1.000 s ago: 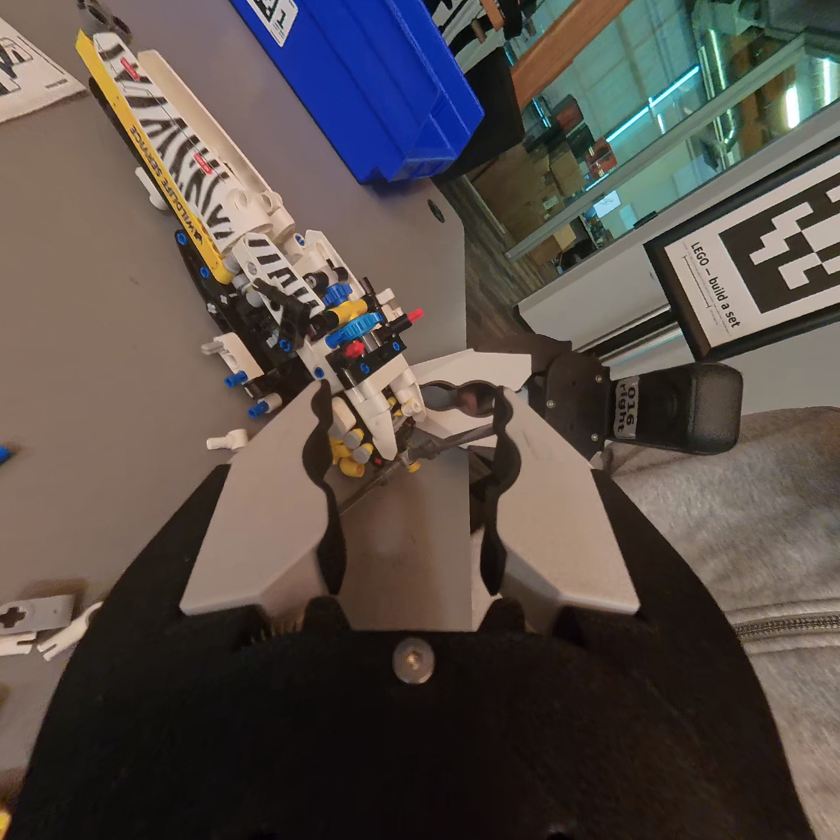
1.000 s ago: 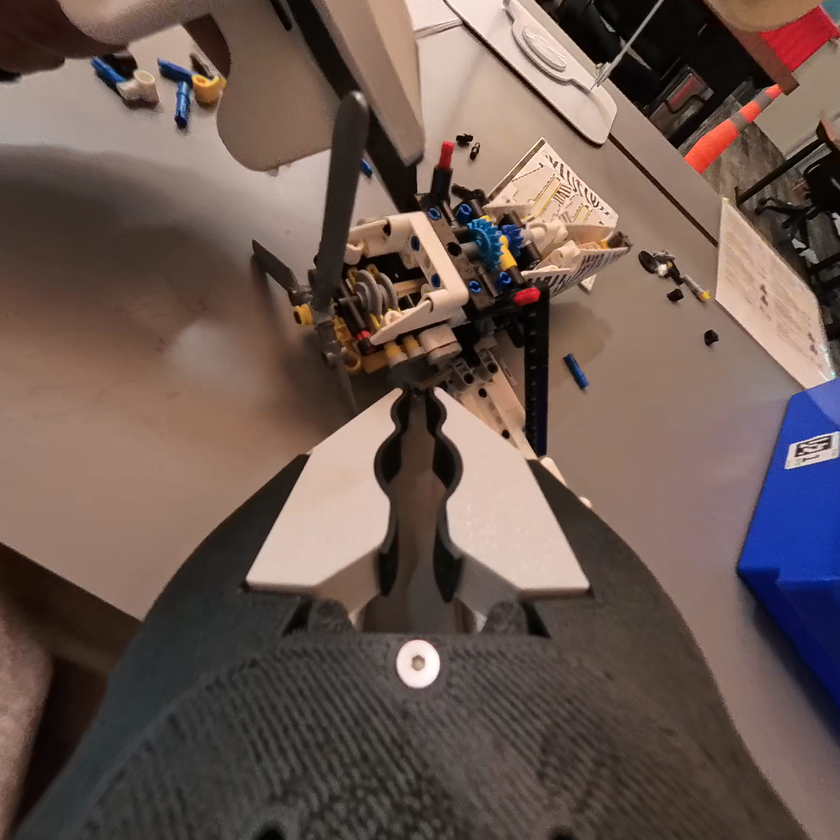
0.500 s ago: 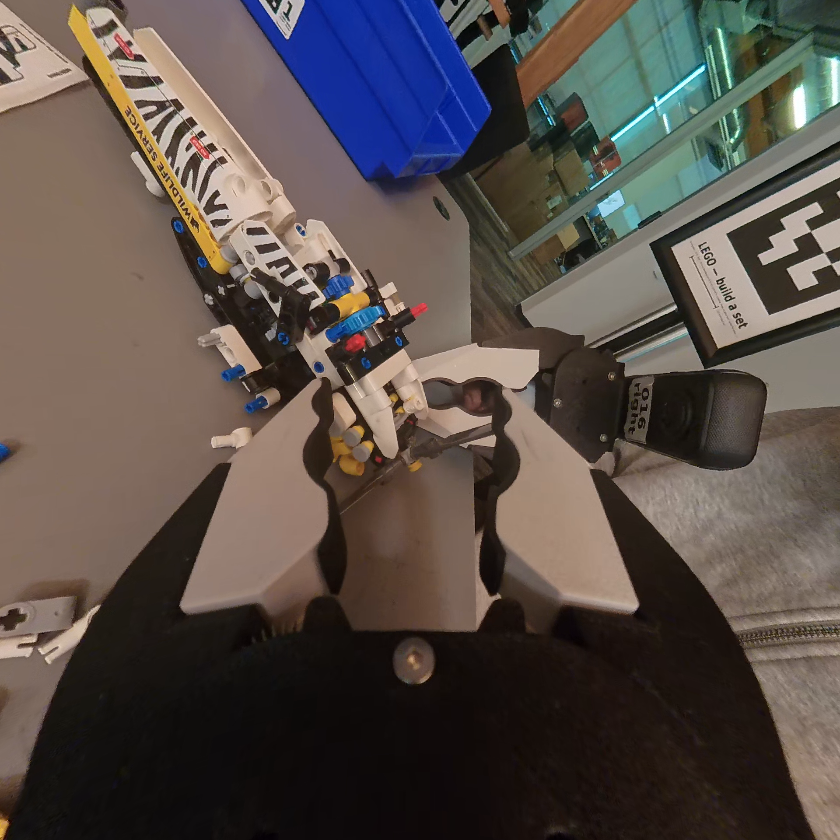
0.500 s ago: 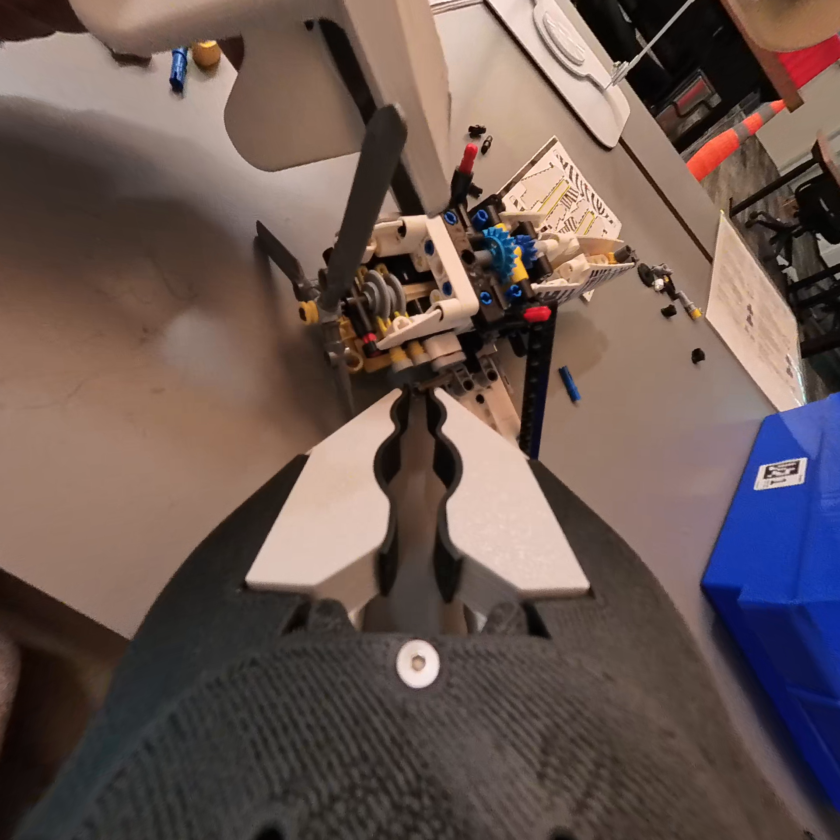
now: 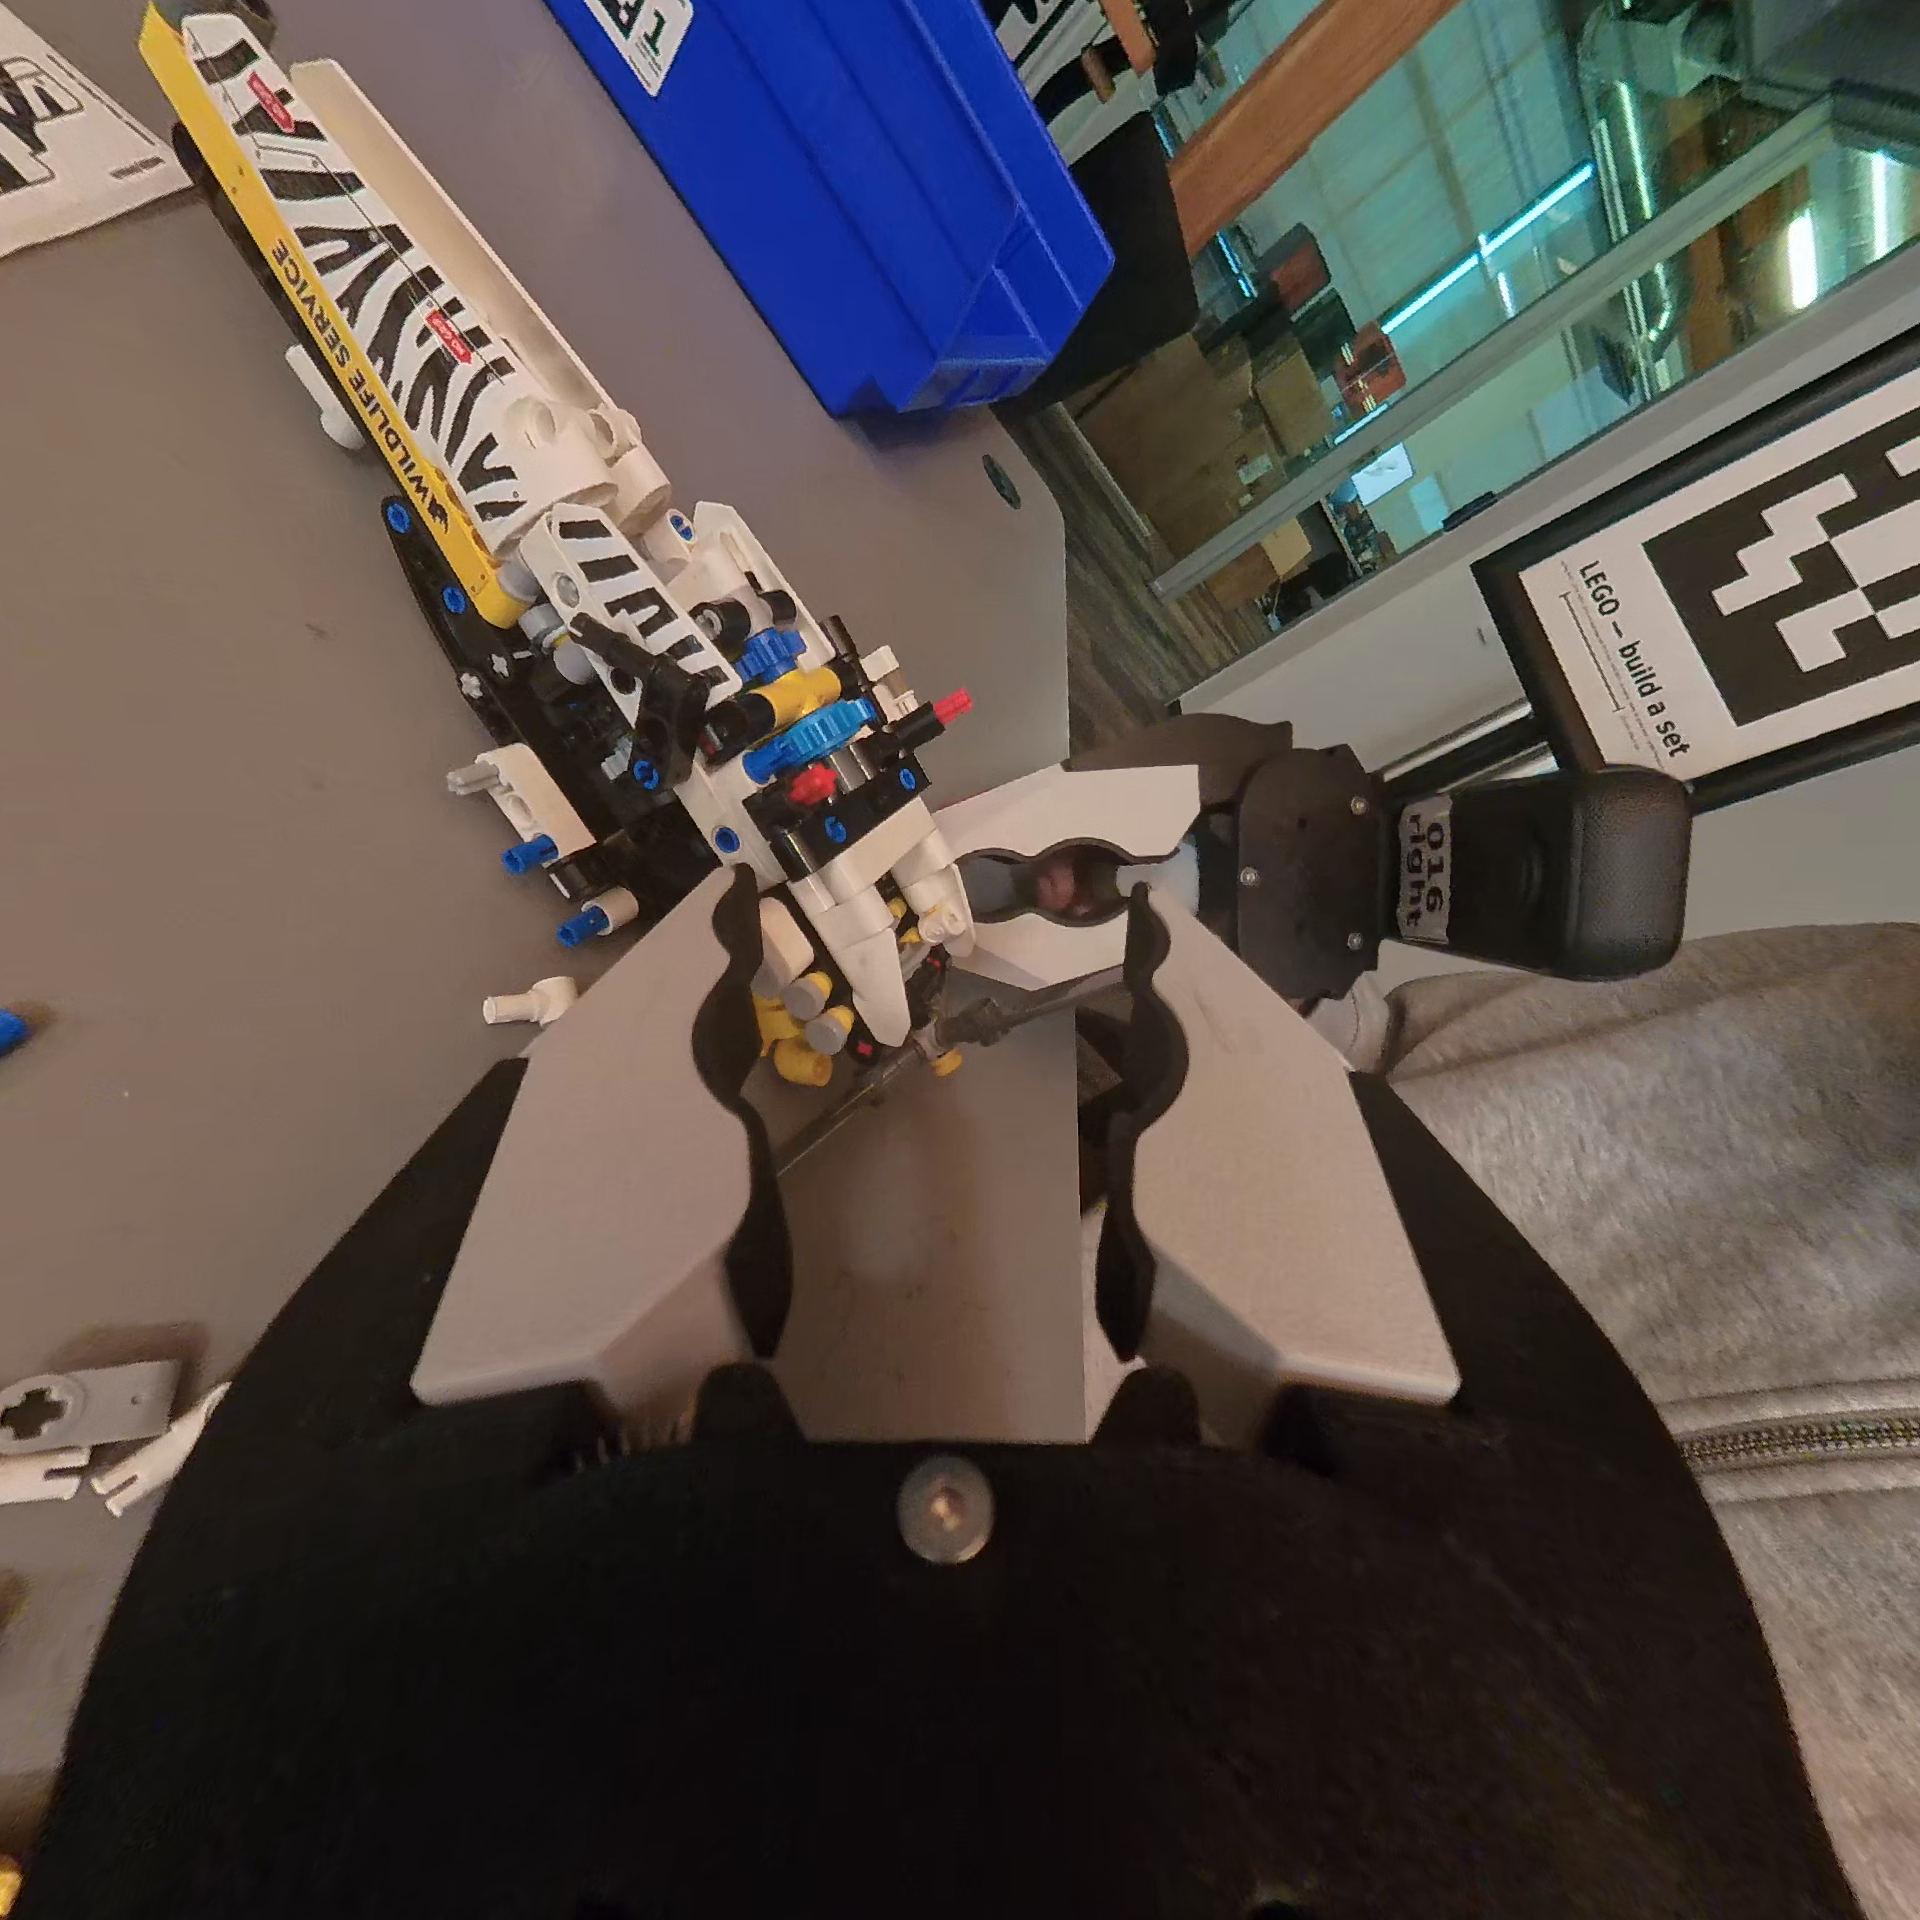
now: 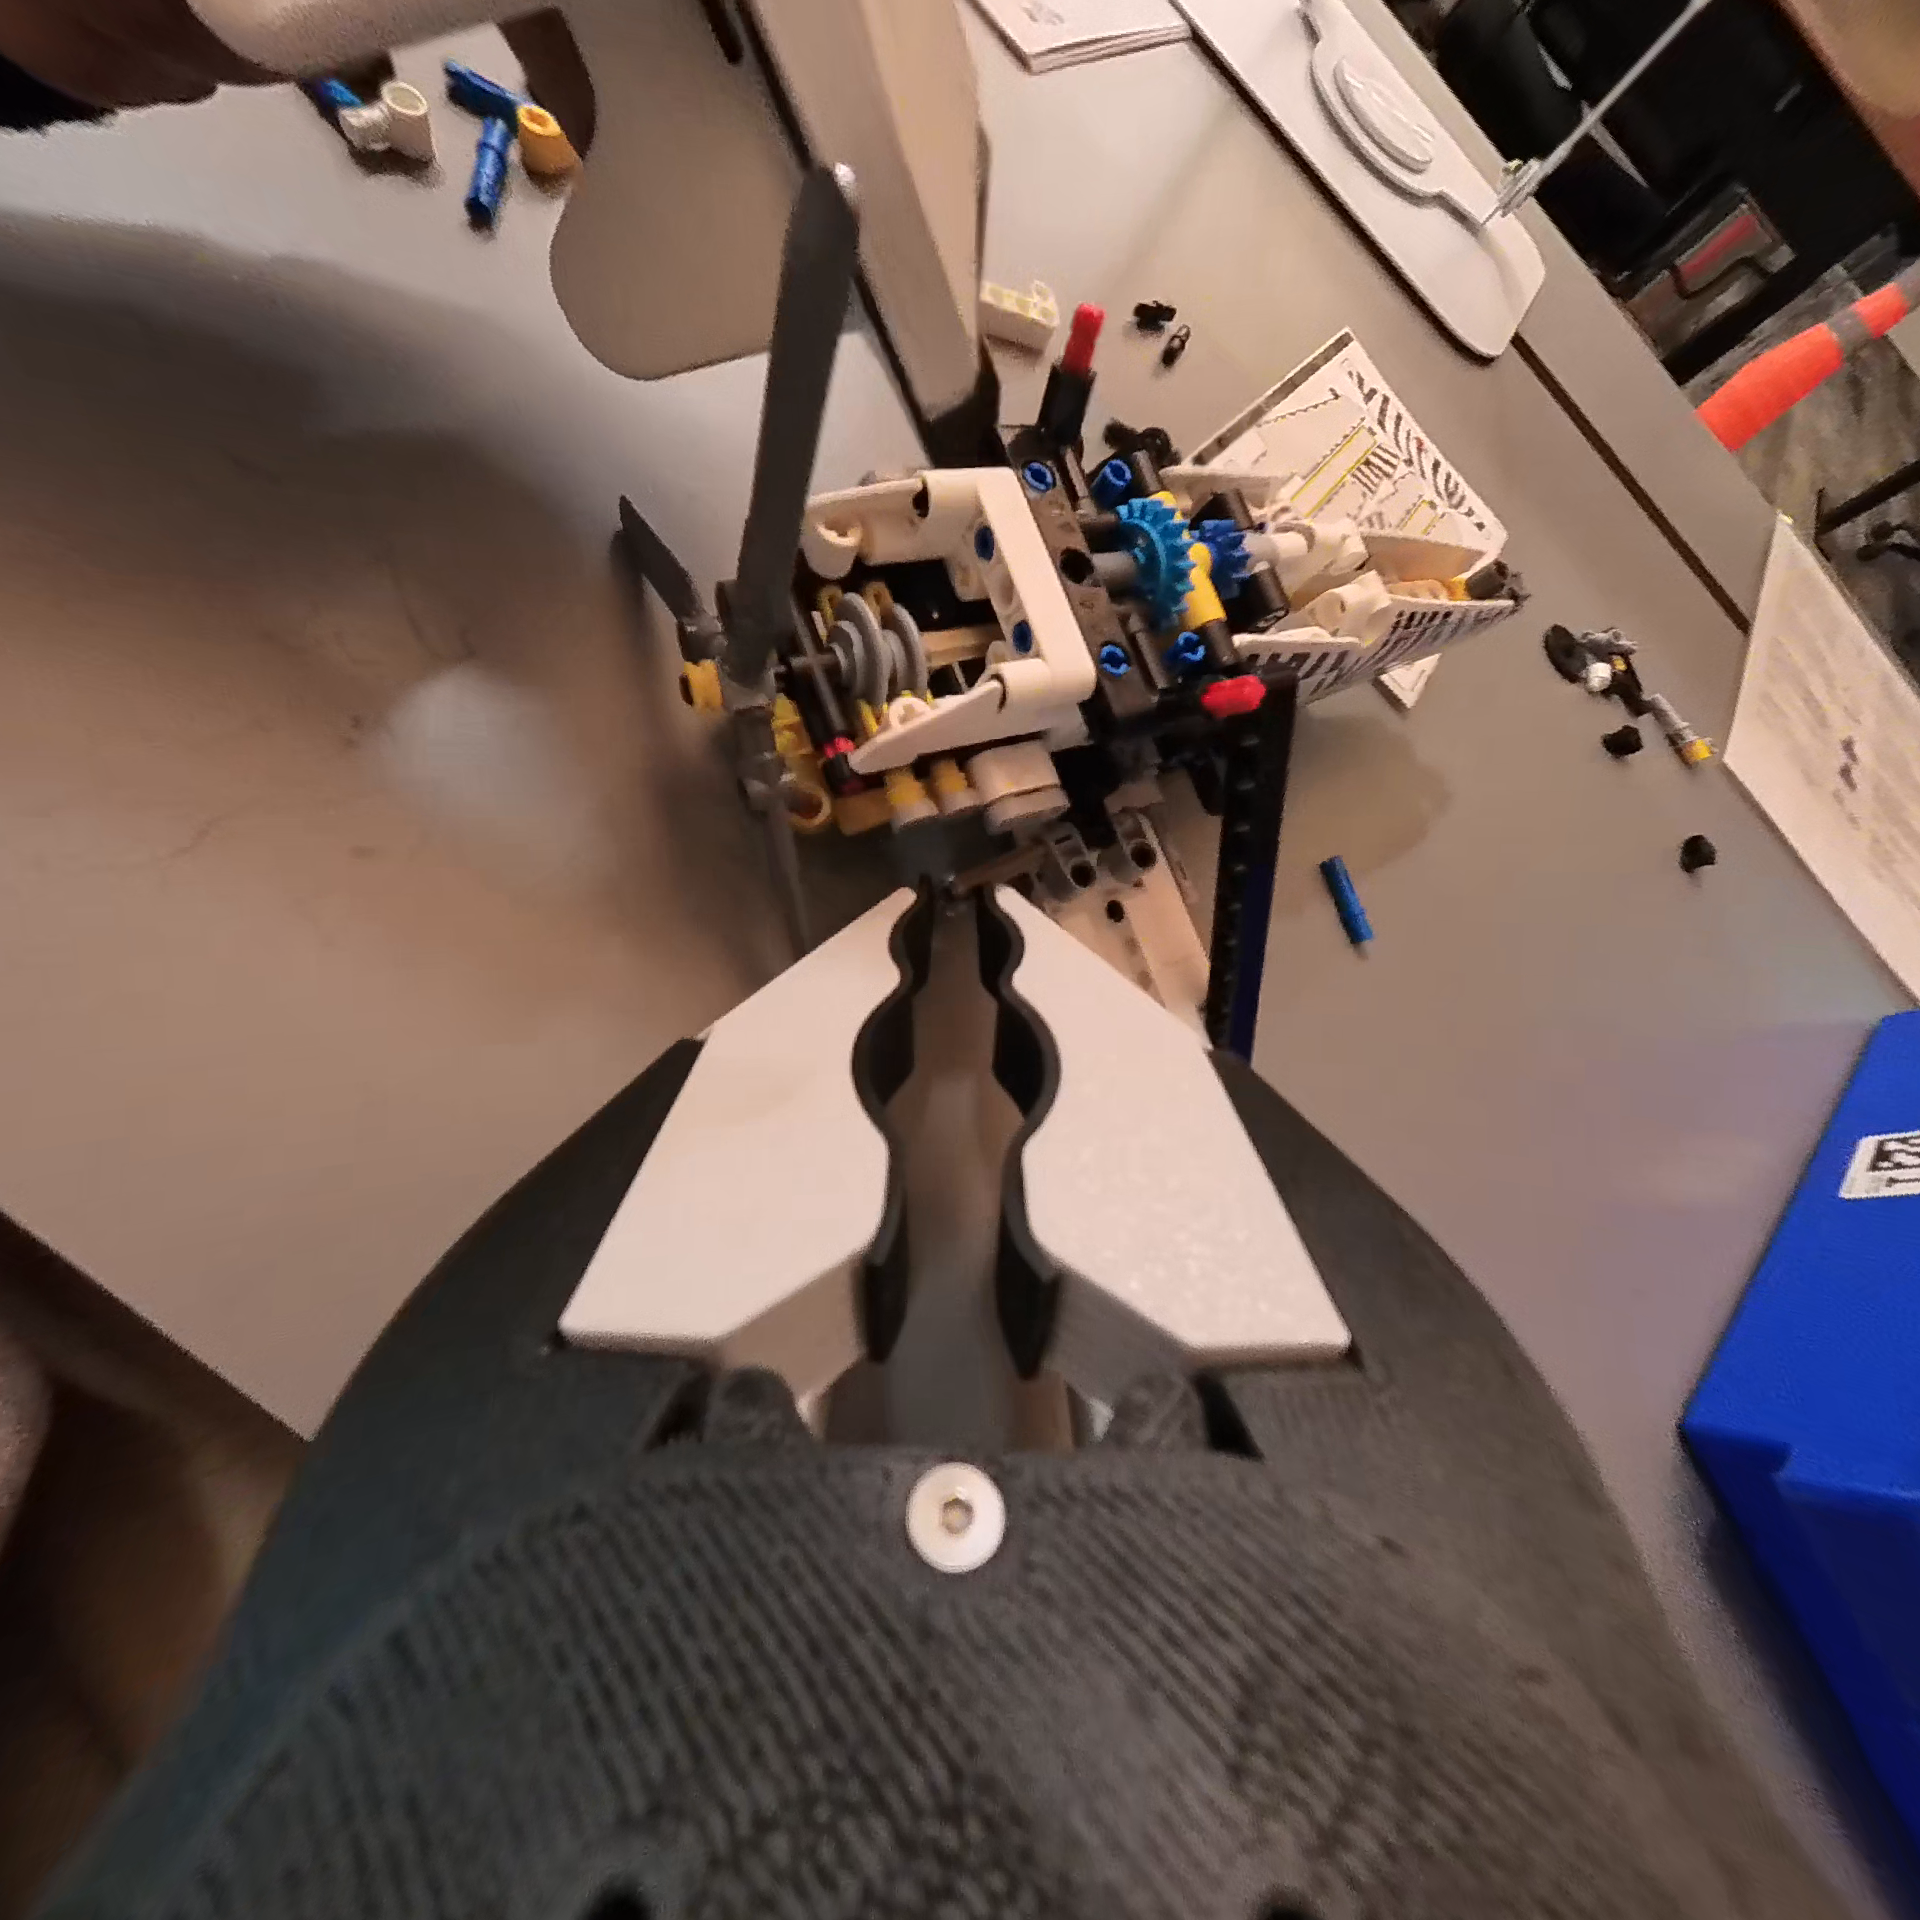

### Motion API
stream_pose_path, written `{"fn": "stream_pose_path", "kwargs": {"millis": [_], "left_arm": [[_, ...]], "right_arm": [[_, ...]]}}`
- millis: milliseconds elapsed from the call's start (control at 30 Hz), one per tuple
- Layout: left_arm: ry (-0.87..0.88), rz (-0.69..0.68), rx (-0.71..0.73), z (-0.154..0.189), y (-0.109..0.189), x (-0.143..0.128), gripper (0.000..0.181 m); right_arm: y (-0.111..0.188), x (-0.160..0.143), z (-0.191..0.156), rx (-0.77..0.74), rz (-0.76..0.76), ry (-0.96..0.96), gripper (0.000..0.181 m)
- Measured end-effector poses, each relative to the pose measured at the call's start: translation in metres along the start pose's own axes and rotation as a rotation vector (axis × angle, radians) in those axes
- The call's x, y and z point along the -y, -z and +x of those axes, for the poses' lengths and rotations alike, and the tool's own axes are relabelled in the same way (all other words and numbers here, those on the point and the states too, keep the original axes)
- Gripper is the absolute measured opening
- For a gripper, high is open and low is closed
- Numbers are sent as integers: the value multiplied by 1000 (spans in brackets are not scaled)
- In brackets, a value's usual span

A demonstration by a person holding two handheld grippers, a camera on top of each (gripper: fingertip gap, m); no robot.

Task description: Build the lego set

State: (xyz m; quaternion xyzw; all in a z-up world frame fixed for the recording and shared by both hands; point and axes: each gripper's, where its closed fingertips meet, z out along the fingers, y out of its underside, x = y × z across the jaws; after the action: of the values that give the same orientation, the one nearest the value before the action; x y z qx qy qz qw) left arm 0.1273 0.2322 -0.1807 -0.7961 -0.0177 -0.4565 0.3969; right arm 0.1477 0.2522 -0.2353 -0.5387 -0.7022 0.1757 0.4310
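The lego model (image 5: 665, 665) is a white, zebra-striped plane with a yellow strip, lying on the grey table (image 5: 208, 831). Its nose with blue gears and a dark propeller (image 6: 795, 416) points at me. My left gripper (image 5: 935, 935) is open, and its left finger touches or nearly touches the nose's side. My right gripper (image 6: 951, 909) is shut on a dark part under the model's nose (image 6: 1039, 623). It shows side-on in the left wrist view (image 5: 971, 883). The left gripper's fingers (image 6: 665, 239) hang above the propeller in the right wrist view.
A blue bin (image 5: 862, 197) stands beyond the model and shows at the right (image 6: 1829, 1299). Loose pins (image 6: 488, 135), a blue pin (image 6: 1348, 899), grey and white parts (image 5: 83, 1413) and a sticker sheet (image 6: 1351, 436) lie around. The table edge and a grey sleeve (image 5: 1662, 1247) are close. One gripper's finger ends stand about 7 cm off the other's.
The right wrist view has swayed a little and come back, with the propeller blade tilting and straightening. Both grippers keep their states, and the model has barely shifted.
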Motion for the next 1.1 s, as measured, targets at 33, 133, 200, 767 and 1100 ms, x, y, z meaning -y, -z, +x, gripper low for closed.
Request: {"fn": "stream_pose_path", "kwargs": {"millis": [33,133,200,767,1100], "left_arm": [[0,0,-1,0,0,0,69],[2,0,-1,0,0,0,69],[3,-1,-2,0,0,0,68],[3,-8,-4,0,0,-1,68],[9,-14,-17,1,-1,-2,67]], "right_arm": [[0,0,0,7,1,0,7],[-1,0,1,15,4,9,8],[-2,0,1,11,7,25,8],[-5,3,14,-41,26,40,35],[-3,6,14,3,28,74,38]]}}
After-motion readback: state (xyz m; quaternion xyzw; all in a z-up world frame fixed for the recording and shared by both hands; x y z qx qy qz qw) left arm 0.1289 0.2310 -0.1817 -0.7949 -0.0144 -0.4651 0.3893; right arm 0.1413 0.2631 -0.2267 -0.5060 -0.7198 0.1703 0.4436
